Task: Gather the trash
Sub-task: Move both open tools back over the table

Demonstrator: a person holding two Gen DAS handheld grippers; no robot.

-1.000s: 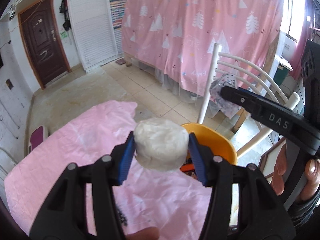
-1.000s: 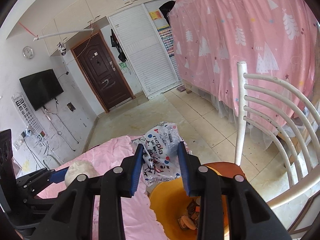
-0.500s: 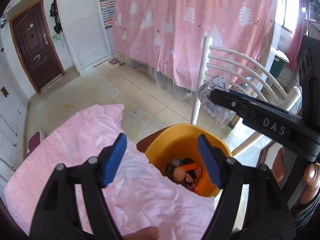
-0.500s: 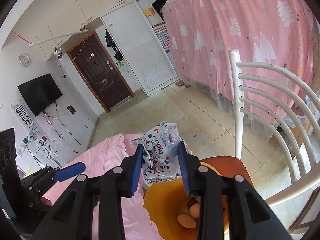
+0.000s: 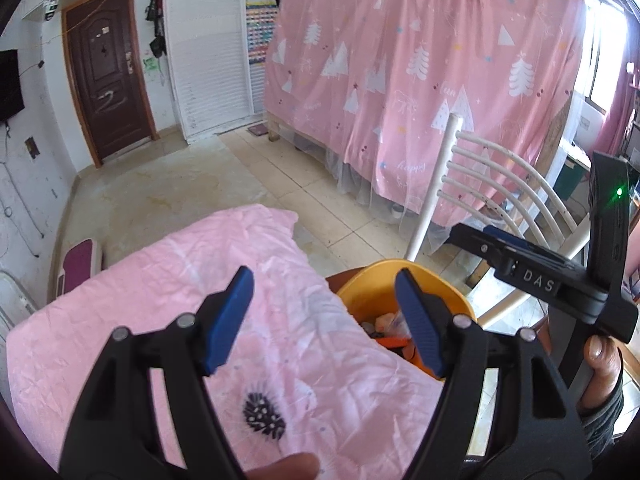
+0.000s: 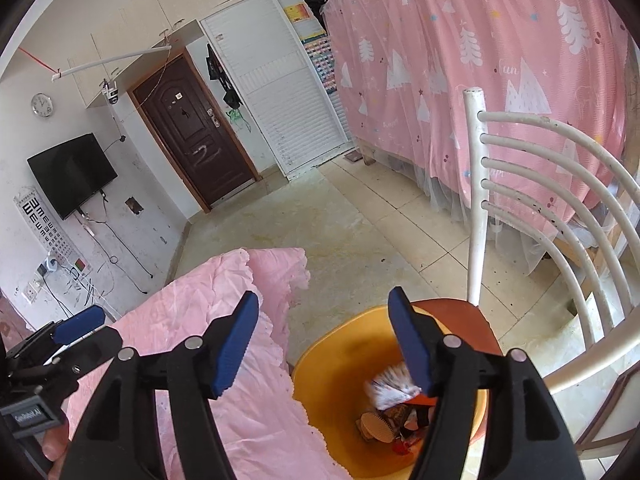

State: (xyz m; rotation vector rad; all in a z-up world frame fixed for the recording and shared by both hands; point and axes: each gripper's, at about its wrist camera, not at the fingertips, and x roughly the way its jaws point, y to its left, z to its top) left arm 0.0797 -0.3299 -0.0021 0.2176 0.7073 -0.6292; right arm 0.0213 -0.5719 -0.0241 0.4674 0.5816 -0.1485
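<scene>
My left gripper [image 5: 323,276] stands open and empty above the pink tablecloth [image 5: 168,312], just left of the yellow bin [image 5: 372,284]. My right gripper [image 6: 323,298] hangs over the bin [image 6: 344,360]; its jaws are opening and nothing is between them. A white printed wrapper [image 6: 390,386] lies inside the bin on top of several other scraps. In the left wrist view the right gripper [image 5: 476,236] reaches in from the right above the bin. The left gripper [image 6: 76,328] shows at the left edge of the right wrist view.
The bin stands on the brown seat [image 6: 452,312] of a white slatted chair [image 6: 476,200], hard against the table's edge. A pink tree-print curtain [image 5: 420,80] hangs behind. Tiled floor [image 6: 320,216] runs to a brown door [image 6: 192,136].
The left gripper opened, let the white wad go and drew back over the cloth. The right gripper opened, and the printed wrapper it held dropped into the bin.
</scene>
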